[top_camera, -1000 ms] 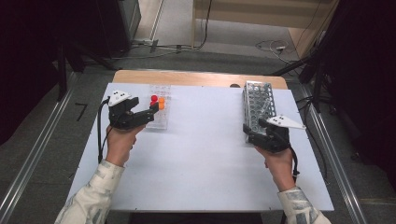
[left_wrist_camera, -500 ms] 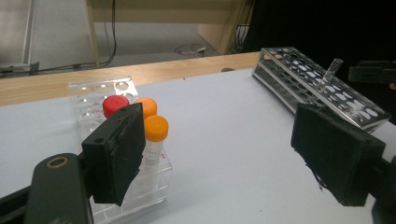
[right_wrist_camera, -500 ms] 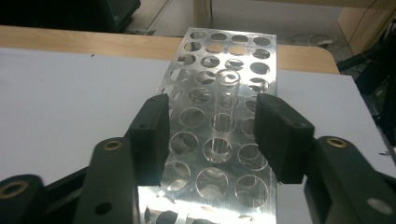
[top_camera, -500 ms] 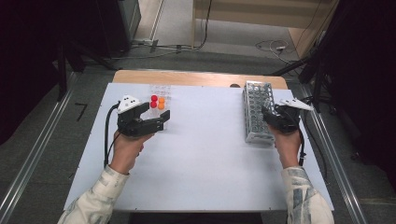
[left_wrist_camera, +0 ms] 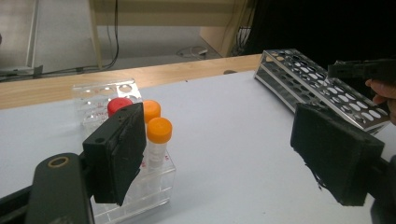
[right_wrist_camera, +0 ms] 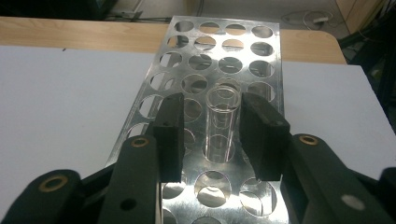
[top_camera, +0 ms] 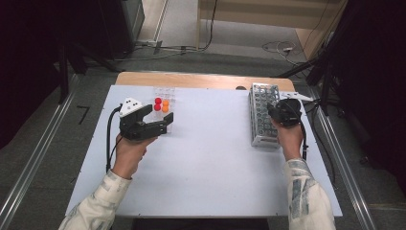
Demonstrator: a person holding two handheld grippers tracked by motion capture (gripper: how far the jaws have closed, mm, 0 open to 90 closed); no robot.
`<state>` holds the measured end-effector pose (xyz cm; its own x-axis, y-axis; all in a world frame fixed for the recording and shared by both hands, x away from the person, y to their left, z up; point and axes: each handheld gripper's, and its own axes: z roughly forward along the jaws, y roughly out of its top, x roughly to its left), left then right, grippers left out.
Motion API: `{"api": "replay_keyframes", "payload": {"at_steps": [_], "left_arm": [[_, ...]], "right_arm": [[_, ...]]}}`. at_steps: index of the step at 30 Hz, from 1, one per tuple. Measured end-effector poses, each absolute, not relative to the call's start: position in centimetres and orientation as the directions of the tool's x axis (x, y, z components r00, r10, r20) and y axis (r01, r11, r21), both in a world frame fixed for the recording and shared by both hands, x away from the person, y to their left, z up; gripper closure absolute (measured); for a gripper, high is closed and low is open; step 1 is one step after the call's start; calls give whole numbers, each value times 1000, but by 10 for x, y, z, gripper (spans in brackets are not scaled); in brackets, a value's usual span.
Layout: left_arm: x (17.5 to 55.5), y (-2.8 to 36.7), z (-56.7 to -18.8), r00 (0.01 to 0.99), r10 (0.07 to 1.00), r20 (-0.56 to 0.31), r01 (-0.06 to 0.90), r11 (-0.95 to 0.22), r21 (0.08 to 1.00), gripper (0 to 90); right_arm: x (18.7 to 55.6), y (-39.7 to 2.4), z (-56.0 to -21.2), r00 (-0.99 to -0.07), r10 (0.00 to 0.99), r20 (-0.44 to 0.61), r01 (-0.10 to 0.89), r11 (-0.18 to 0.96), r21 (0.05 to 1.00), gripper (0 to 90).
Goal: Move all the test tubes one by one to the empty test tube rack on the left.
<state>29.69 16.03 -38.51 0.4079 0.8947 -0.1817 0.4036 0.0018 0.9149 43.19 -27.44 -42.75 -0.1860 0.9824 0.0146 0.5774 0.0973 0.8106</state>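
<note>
i see a clear tube [right_wrist_camera: 223, 122] standing upright in the metal rack [top_camera: 262, 115], mouth up, between my right gripper [right_wrist_camera: 219, 135] jaws; they sit spread just off its sides, not pinching. the rack runs long away from me, near the table [top_camera: 210, 167] right edge, wood strip beyond it. my left gripper [top_camera: 160, 127] hovers wide open, pointing right, one jaw beside the clear holder [left_wrist_camera: 135, 186] with orange caps [left_wrist_camera: 159, 129] and a red cap [left_wrist_camera: 119, 105]. red marks on the holder are too small to read. broad bare table lies between both hands.
</note>
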Motion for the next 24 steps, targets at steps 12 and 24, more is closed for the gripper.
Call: {"api": "replay_keyframes", "payload": {"at_steps": [12,24], "left_arm": [[295,160,-384,410,895,-177,397,0,918,188],[295,161,-385,410,895,-174,397,-3,918,188]], "right_arm": [[441,-274,-429,-137,991,6,641,84,763,722],[438,-272,-427,-143,990,-18,620,104,778,728]]}}
